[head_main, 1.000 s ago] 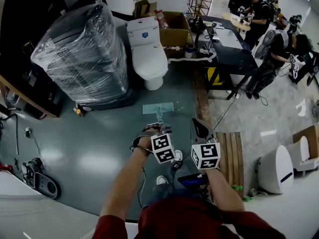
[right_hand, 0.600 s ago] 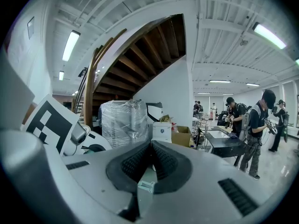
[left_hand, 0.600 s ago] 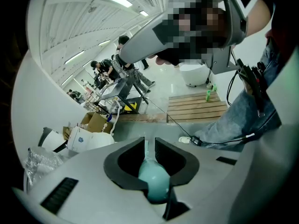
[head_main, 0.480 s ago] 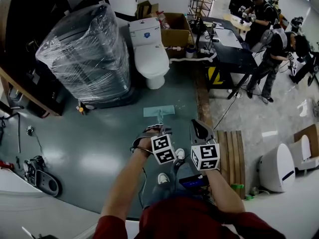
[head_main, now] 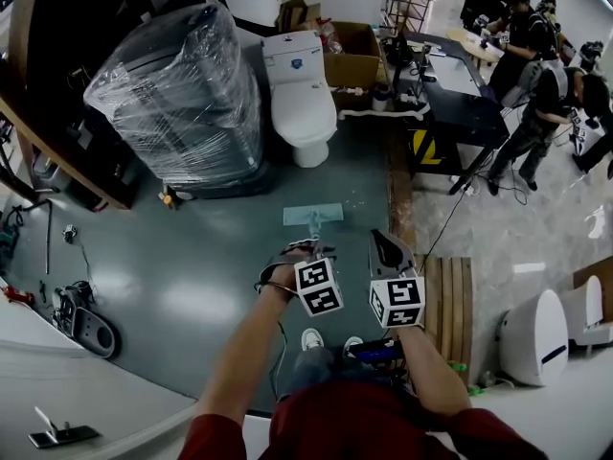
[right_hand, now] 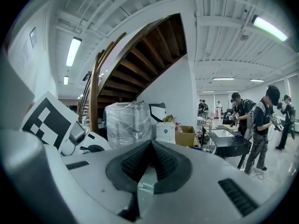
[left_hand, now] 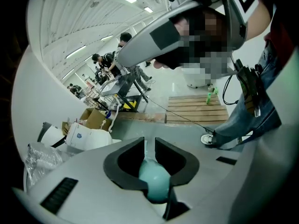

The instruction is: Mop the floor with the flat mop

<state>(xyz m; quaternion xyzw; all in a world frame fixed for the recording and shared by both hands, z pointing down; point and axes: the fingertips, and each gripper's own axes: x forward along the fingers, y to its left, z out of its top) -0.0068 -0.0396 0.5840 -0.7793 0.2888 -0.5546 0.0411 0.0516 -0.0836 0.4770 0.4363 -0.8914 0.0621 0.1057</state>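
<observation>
Both grippers are clamping the mop handle (left_hand: 154, 182). The left gripper (left_hand: 150, 144) is squeezing its rounded teal end, and the right gripper (right_hand: 150, 147) is pinching the pale shaft. The mop head (head_main: 313, 215) is lying flat on the floor (head_main: 192, 266), before the toilet (head_main: 299, 94).

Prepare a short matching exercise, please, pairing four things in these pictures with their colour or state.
Things:
1. mop head
2. toilet
3. cardboard box
4. left gripper

Colour or state:
A. brown, open at the top
B. fingers shut on the mop handle
C. pale teal, flat on the floor
D. white

Pairs: 1-C, 2-D, 3-A, 4-B
</observation>
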